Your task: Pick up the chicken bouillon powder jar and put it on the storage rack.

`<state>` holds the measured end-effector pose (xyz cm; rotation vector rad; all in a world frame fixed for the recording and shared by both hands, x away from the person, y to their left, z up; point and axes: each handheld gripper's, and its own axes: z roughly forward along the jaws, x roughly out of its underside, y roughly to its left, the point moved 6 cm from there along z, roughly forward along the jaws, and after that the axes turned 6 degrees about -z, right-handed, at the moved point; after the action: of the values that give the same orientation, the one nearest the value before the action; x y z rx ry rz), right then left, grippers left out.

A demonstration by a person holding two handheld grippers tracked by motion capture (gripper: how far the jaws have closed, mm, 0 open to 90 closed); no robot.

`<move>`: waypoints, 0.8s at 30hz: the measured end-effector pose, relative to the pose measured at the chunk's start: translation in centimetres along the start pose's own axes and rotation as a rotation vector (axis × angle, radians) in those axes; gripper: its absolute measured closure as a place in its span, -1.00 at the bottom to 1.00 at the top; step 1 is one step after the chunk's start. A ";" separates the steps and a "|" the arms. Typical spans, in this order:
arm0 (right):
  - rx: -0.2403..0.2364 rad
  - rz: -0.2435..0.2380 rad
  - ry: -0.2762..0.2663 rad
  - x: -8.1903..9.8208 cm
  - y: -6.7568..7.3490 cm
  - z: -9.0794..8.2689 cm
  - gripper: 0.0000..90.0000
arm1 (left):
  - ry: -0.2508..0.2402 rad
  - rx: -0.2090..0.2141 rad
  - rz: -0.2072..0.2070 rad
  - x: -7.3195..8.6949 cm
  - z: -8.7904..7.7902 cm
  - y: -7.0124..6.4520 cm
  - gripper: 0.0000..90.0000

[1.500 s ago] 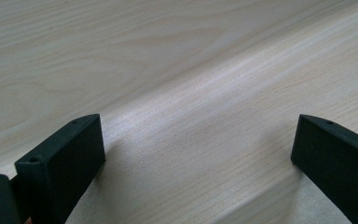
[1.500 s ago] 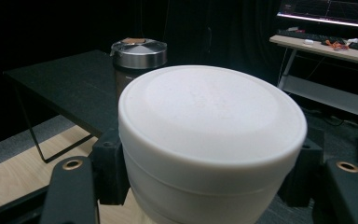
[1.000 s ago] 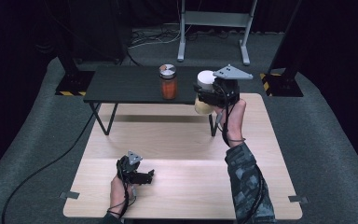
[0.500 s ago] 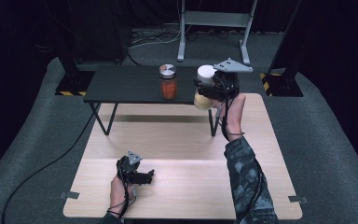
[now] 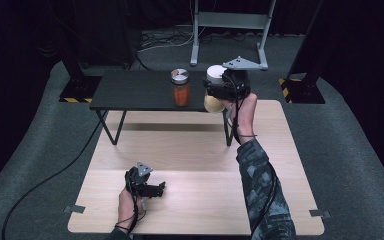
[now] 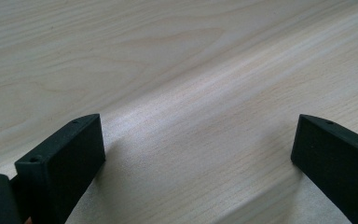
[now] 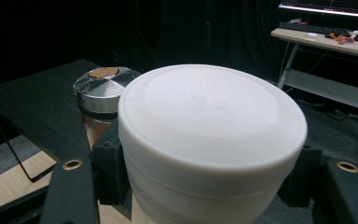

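Note:
My right gripper (image 5: 219, 90) is shut on a jar with a white lid (image 5: 215, 73) and a pale body, held in the air at the right end of the black side table (image 5: 130, 92). In the right gripper view the white-lidded jar (image 7: 212, 140) sits between the two jaws, very close to the camera. A second jar (image 5: 181, 88) with orange contents and a silver lid stands on the black table just left of the held one; the orange jar (image 7: 101, 93) shows behind it. My left gripper (image 5: 147, 187) rests open on the wooden table (image 6: 191, 70), nothing between its jaws.
The low black table stands on the far part of the light wooden table (image 5: 180, 150). A grey metal stand (image 5: 230, 30) rises behind it. Black-and-yellow bases (image 5: 77, 90) flank the black table. A cable (image 5: 45, 180) trails over the grey carpet at left.
My right gripper has carried the white-lidded jar a little farther and to the left, closer to the orange jar. The left gripper has stayed where it was.

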<state>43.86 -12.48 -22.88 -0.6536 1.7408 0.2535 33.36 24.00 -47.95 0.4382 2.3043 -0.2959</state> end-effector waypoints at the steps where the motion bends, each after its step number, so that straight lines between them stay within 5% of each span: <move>1: -0.002 0.000 0.005 0.0 0.0 0.2 -0.26 | 0.001 0.000 0.000 0.0 0.0 0.0 -0.95; 24: -0.003 0.030 0.022 0.0 -0.6 3.3 -0.26 | -0.001 0.003 0.002 0.0 0.0 0.0 -0.94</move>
<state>46.89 -11.30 -23.70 -0.6345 1.7727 0.2707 33.39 24.00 -47.95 0.4419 2.3029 -0.2978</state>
